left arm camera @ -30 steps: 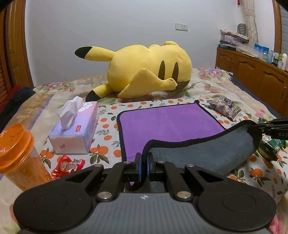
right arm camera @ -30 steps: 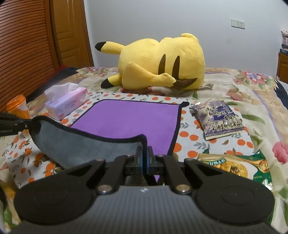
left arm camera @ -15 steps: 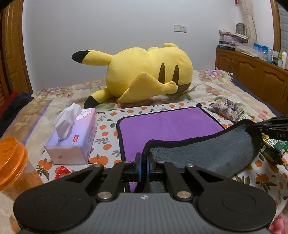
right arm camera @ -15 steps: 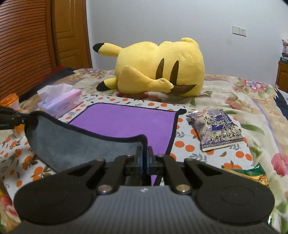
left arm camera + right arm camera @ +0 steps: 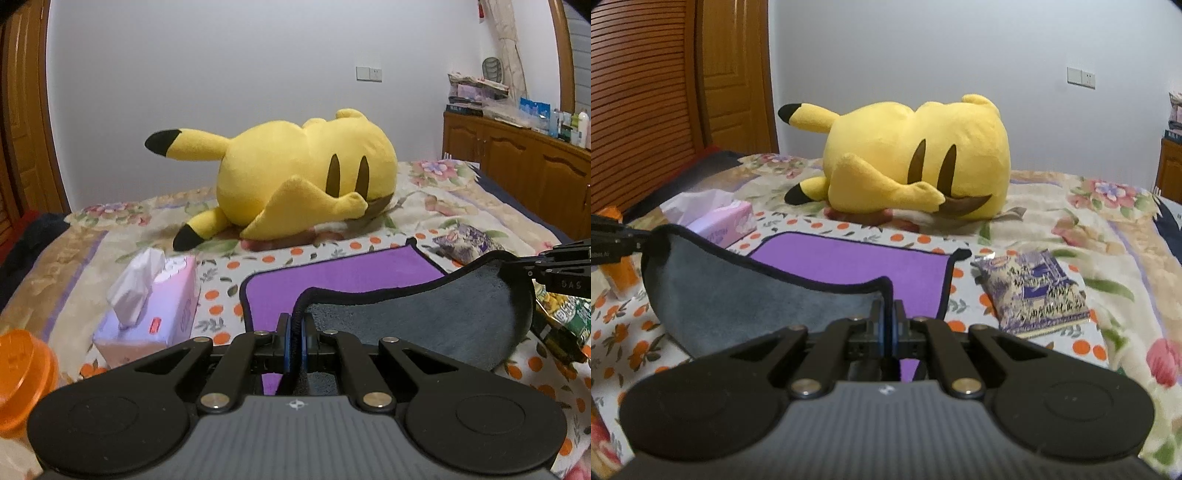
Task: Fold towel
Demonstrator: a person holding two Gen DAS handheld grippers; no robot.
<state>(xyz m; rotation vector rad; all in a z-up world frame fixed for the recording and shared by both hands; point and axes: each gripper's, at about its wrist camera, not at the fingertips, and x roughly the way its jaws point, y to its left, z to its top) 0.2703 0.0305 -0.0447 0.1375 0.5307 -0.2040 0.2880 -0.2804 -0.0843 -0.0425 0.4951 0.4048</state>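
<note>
A towel [image 5: 340,273], purple on top, grey underneath, with black trim, lies on the bed. Its near edge is lifted and curls over, showing the grey side [image 5: 424,317]. My left gripper [image 5: 294,328] is shut on the near left corner. My right gripper [image 5: 886,314] is shut on the near right corner. The towel's purple face [image 5: 849,262] and grey underside [image 5: 738,295] also show in the right wrist view. Each gripper shows at the edge of the other's view, holding its corner.
A yellow plush toy [image 5: 306,184] lies behind the towel. A pink tissue box [image 5: 151,306] and an orange-lidded cup [image 5: 22,376] stand left. A purple snack bag [image 5: 1034,291] and a green packet [image 5: 561,317] lie right. A wooden cabinet [image 5: 524,166] lines the right wall.
Both grippers have risen and moved forward toward the plush toy, carrying the towel's near edge further over the purple face. Both stay shut on their corners.
</note>
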